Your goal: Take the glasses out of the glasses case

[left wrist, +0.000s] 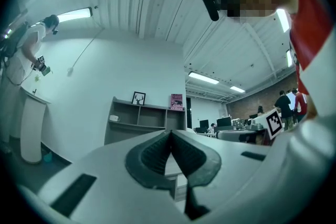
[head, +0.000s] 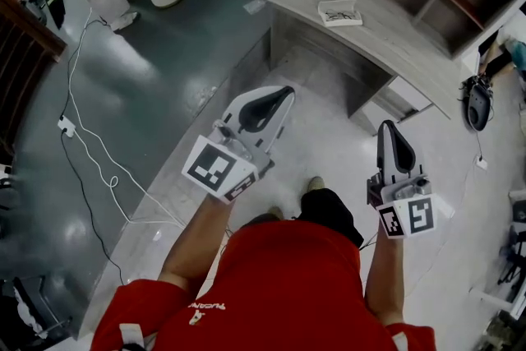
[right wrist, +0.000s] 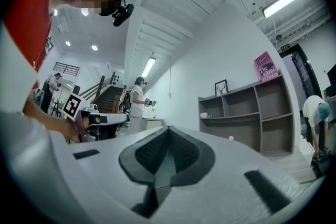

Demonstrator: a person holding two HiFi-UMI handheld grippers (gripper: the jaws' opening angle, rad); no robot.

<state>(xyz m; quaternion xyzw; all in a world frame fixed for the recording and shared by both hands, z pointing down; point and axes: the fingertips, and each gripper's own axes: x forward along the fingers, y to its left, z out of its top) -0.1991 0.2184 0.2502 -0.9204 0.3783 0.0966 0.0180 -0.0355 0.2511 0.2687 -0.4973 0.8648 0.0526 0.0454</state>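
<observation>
Left tool (head: 282, 93) and right tool (head: 389, 127) both closed, empty. Pale flat box, likely glasses case (head: 339, 12), far ahead on tabletop (head: 403, 41), well apart from both, long axis left-right, slightly nearer my left.

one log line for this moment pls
phase: pre-grasp | left gripper: shut, empty | right gripper: shut, empty | desk: small flat item on top, untouched
</observation>
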